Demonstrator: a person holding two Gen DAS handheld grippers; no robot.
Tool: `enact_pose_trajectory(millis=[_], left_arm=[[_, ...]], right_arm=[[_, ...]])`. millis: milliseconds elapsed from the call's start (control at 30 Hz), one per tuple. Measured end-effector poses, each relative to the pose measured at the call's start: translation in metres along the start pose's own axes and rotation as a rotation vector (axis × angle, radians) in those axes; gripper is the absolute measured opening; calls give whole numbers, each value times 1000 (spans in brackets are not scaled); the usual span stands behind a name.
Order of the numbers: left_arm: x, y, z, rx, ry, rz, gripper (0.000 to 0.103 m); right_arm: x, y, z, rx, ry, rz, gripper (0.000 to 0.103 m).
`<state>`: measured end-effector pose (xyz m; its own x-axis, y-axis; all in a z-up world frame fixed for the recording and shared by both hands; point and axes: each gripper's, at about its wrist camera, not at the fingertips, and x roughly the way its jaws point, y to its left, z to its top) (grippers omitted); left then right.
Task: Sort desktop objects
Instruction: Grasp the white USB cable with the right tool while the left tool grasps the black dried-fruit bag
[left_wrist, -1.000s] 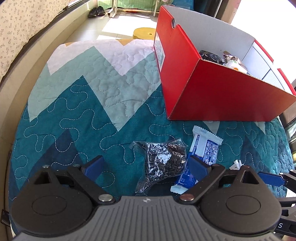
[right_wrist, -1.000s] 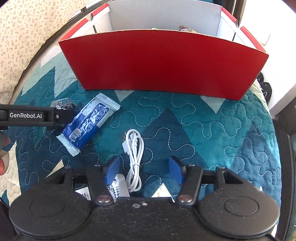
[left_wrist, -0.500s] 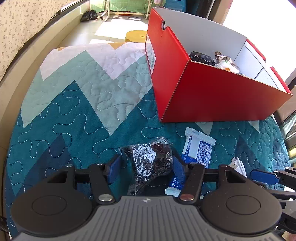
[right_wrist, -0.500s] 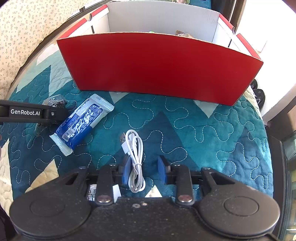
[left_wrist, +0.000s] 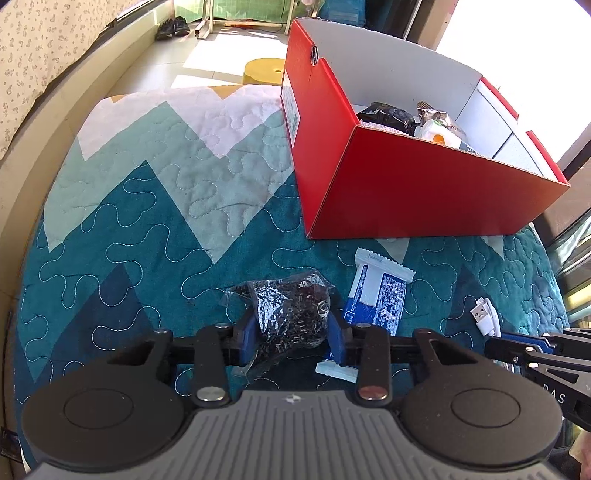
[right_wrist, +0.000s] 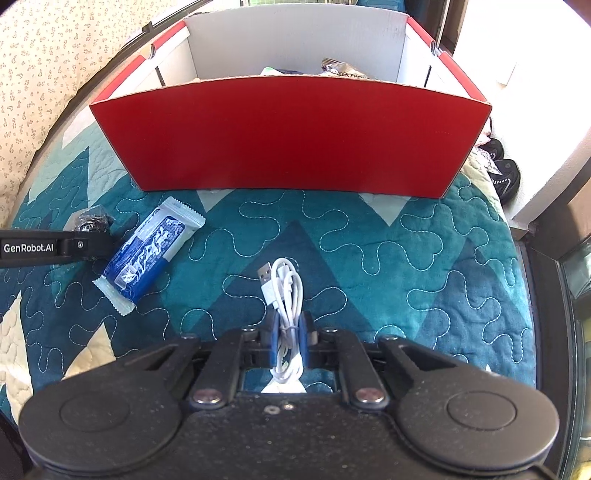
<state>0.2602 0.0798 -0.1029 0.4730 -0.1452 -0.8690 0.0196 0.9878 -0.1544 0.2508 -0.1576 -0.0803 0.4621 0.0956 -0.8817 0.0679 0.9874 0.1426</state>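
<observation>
While your left gripper (left_wrist: 293, 338) pinches the clear bag of dark bits (left_wrist: 291, 314) between its blue fingers (left_wrist: 246, 338), your right gripper (right_wrist: 288, 341) has its fingers clamped narrow on the coiled white USB cable (right_wrist: 282, 291). Both things lie on the teal quilt (left_wrist: 147, 236). Between them rests the blue-and-white snack packet (right_wrist: 146, 258), flat on the quilt. Beyond stands the red box (right_wrist: 291, 136), open-topped, with several wrapped items inside.

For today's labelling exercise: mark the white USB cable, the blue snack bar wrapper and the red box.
white USB cable (right_wrist: 284, 291), right wrist view, on the bundled loops ahead of the fingers.
blue snack bar wrapper (right_wrist: 147, 254), right wrist view, on its printed middle.
red box (right_wrist: 291, 136), right wrist view, on its near outer wall.
</observation>
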Motion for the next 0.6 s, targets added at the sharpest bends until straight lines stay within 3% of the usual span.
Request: enact_pose_trajectory(millis=[600], left_arm=[[-74,-33,-14,36,-66,-57,37]], right_arm=[[-68,-21,0,121,-97,69,10]])
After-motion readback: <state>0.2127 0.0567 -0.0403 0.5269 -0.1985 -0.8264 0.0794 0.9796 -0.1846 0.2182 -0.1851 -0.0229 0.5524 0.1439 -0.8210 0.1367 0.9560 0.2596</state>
